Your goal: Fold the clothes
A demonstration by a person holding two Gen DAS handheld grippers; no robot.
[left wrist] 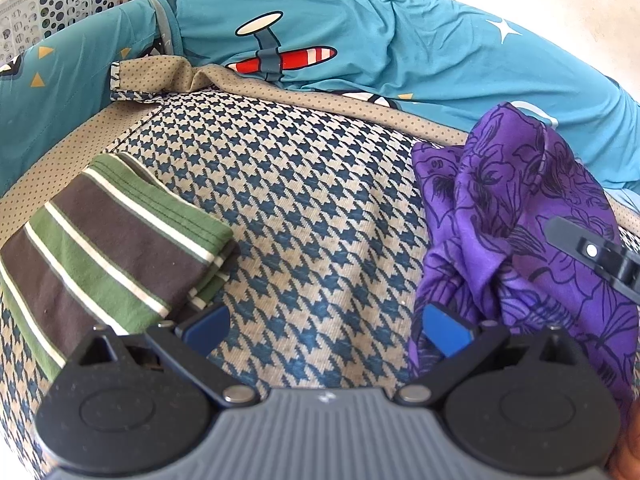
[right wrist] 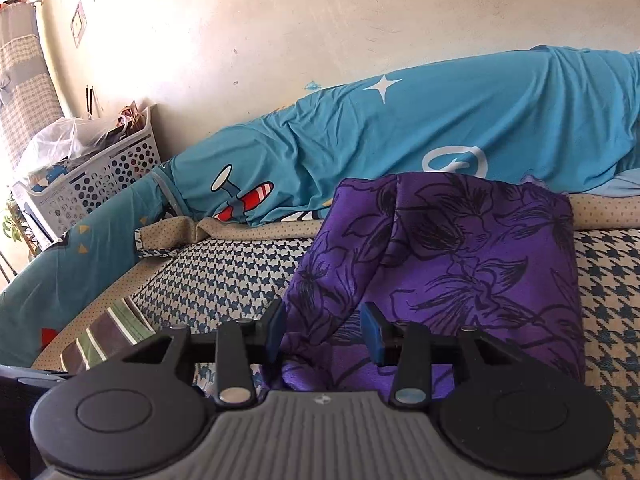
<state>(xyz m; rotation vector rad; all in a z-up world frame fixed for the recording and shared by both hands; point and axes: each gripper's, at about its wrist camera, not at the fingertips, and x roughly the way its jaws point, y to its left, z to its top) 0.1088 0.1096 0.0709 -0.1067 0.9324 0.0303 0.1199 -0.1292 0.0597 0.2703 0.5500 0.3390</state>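
**Inspector:** Report the carrying surface and the task item.

**Assistant:** The clothes lie on a bed with a blue-and-beige houndstooth cover (left wrist: pixel 304 208). The purple floral garment (right wrist: pixel 460 264) is bunched in a loose heap toward the right side of the bed, partly draped, not flat.

**Inspector:** Right gripper?

**Assistant:** The right gripper (right wrist: pixel 324 334) sits at the near edge of the purple garment. Its blue pads (right wrist: pixel 276 330) stand apart with a fold of purple cloth between them. The pads do not press the cloth; the jaws are parted, holding nothing.

**Inspector:** Left gripper?

**Assistant:** The left gripper (left wrist: pixel 326 330) hangs over bare houndstooth cover, jaws spread wide, nothing between them. Its right-hand pad is just beside the purple heap; whether it touches the cloth I cannot tell.

**Inspector:** Other items?

**Assistant:** A folded green, brown and white striped garment (left wrist: pixel 108 236) lies toward the left side of the bed, well apart from the purple one. A teal bedsheet with an aeroplane print (left wrist: pixel 360 40) is bundled along the far edge against the wall. A white perforated laundry basket (right wrist: pixel 100 184) stands beyond the far left corner, with items inside.
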